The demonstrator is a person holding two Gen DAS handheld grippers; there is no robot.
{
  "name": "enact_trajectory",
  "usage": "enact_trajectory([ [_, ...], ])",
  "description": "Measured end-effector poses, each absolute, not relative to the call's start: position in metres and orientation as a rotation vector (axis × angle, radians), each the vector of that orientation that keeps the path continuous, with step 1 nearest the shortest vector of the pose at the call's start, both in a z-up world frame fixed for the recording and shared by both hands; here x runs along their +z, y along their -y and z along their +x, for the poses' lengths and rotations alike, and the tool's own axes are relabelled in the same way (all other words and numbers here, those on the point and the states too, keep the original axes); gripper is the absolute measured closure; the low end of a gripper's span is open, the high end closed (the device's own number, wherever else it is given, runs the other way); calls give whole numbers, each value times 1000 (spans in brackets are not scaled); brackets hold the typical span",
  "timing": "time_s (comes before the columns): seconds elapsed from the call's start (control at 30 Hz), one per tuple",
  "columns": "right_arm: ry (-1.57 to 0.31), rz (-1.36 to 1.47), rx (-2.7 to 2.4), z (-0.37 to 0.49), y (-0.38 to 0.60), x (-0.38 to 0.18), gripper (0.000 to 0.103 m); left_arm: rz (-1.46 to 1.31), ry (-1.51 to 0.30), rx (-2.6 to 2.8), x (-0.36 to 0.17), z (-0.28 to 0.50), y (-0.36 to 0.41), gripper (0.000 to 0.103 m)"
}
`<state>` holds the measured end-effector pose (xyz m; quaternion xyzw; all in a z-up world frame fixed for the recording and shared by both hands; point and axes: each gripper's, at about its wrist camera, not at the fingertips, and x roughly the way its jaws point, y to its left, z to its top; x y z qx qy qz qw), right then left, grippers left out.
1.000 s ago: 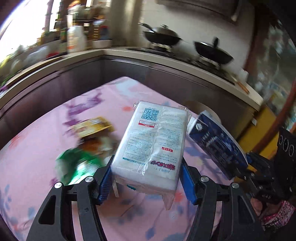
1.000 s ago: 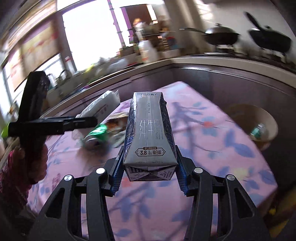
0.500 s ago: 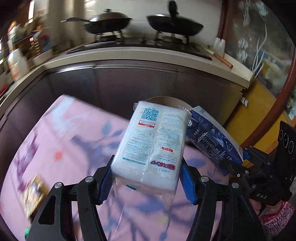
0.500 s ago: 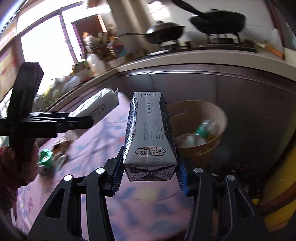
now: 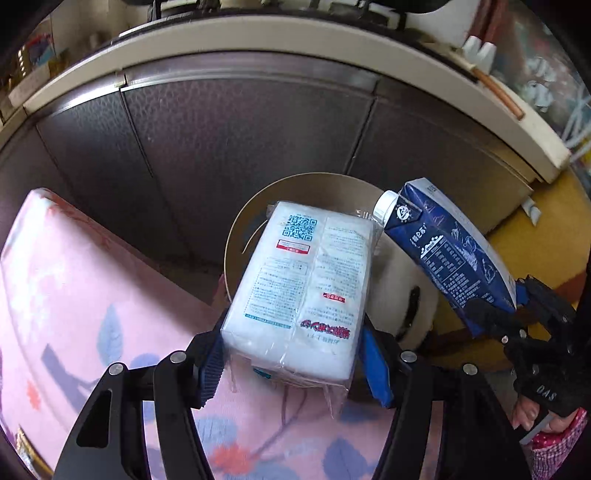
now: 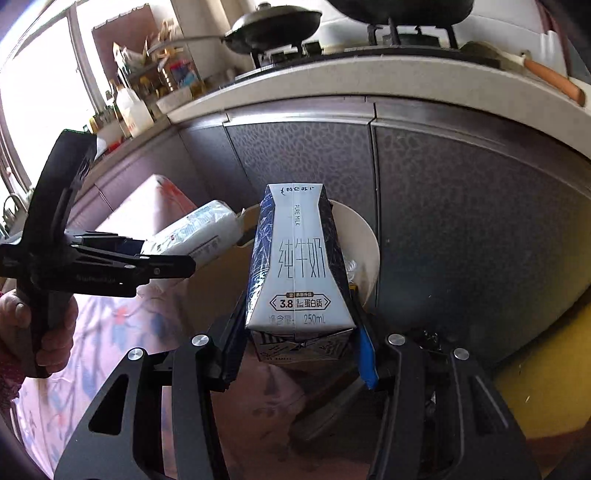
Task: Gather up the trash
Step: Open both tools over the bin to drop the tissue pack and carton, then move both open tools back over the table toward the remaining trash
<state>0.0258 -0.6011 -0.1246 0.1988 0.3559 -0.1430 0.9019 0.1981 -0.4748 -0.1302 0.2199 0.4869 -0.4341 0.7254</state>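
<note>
One white tissue pack [image 5: 306, 284] between the left gripper [image 5: 295, 365] fingers, one milk carton [image 6: 299, 266] between the right gripper [image 6: 299, 354] fingers, one round bin [image 5: 325, 182] beyond both, two pans [image 6: 273, 26] farther back

A table under a pink floral cloth [image 5: 74, 295] fills the near left. Beyond its far right edge, a round tan bin [image 5: 236, 236] stands on the floor.

left claw [image 5: 295, 363] grips tissue pack [image 5: 301, 284] | above bin [image 5: 240, 236]

Home kitchen, probably: wok [image 6: 273, 27], countertop [image 6: 369, 85].
</note>
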Motion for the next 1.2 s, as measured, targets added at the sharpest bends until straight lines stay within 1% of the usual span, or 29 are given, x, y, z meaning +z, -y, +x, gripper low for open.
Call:
enact_trajectory([
  [0.27, -802, 424, -287, 55, 611, -146, 54, 463, -1120, -913, -151, 204, 494, 35],
  [0.3, -807, 429, -288, 58, 613, -149, 54, 461, -1123, -908, -153, 202, 495, 33],
  [0.43, -811, 416, -289, 74, 613, -151, 52, 459, -1111, -897, -152, 201, 501, 18],
  [0.47, -815, 414, -282, 74, 611, -152, 52, 456, -1104, -893, -150, 201, 500, 17],
  [0.5, -820, 407, -279, 78, 609, -152, 49, 445, -1092, -898, -146, 200, 499, 17],
  [0.53, -817, 400, -279, 79, 606, -151, 48, 440, -1087, -902, -145, 200, 500, 17],
  [0.87, -749, 372, -292, 56, 588, -125, 48, 344, -988, -897, -100, 192, 472, 17],
  [1.2, -653, 465, -310, 10, 573, -97, 48, 342, -839, -869, -68, 157, 431, 17],
])
